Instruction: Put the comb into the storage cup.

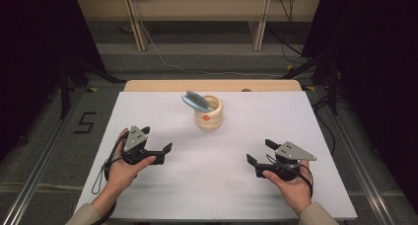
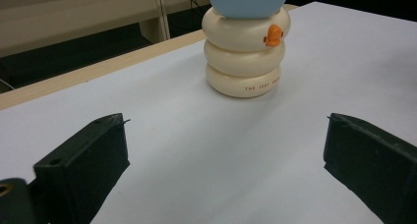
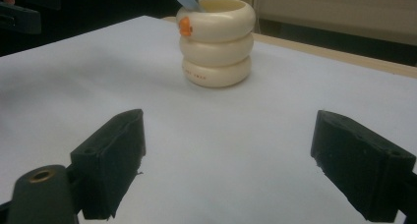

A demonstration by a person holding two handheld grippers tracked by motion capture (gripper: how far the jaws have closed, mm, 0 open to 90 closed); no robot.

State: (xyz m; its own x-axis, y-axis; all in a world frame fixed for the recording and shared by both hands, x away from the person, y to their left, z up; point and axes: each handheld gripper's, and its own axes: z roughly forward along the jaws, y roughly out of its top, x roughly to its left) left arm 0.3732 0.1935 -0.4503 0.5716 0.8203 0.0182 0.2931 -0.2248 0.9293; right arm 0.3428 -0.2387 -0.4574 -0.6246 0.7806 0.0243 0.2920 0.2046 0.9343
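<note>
Hairbrush [image 1: 196,101] leans head-up toward far-left in cup [image 1: 209,117]; both grippers' jaws gape empty.

Each hand, left [image 1: 121,173] and right [image 1: 292,186], is seen with a beige sleeve at the wrist. Both grippers, left [image 1: 157,139] and right [image 1: 260,152], are built in black, topped by a grey three-cornered plate dotted with screws, and trailed by a black cable.

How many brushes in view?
1. The blue brush stands in the cream holder at the table's far middle, head leaning out left. Another inside the holder can't be ruled out.
</note>
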